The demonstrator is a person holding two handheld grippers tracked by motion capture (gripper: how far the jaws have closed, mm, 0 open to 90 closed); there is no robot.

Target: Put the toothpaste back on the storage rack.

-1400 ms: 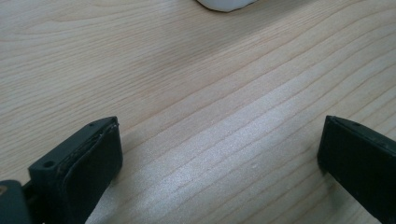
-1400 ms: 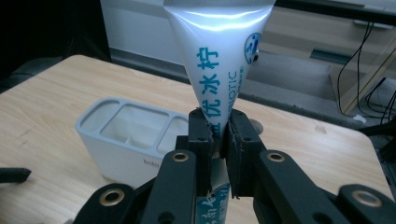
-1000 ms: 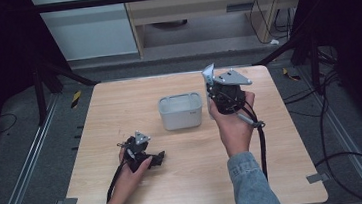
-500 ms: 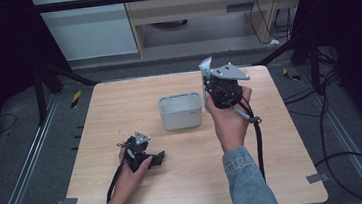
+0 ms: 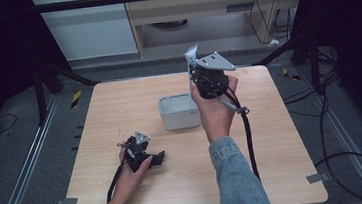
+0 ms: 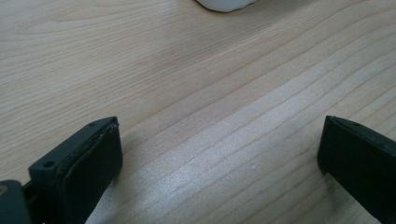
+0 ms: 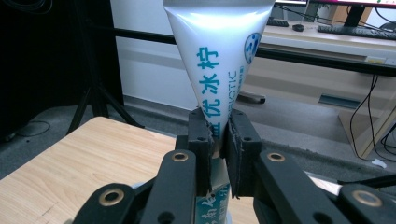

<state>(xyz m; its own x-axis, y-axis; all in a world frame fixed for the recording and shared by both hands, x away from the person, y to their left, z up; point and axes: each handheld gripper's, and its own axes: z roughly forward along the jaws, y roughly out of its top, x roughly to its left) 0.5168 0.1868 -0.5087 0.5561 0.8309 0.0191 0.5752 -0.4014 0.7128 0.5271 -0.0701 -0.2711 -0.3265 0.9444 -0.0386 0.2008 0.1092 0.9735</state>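
A white tube (image 7: 219,51) with blue lettering stands upright, its flat crimped end on top. My right gripper (image 7: 218,126) is shut on the tube's narrow lower part. In the high view that gripper (image 5: 194,73) holds the tube (image 5: 192,55) just above the right rim of a small white-grey bin (image 5: 179,113) at the table's middle. My left gripper (image 5: 158,158) lies on the wood at the front left under a hand. Its jaws stand wide open over bare wood, with nothing between them (image 6: 219,140).
The wooden table (image 5: 277,128) has bare room right of the bin and along the front. A black cable (image 5: 246,136) trails from the right gripper down past the sleeve. A rounded white edge of the bin (image 6: 225,4) shows at the top of the left gripper view.
My right hand has carried the tube a little left and upward, closer over the bin. The left hand and its gripper have stayed put.
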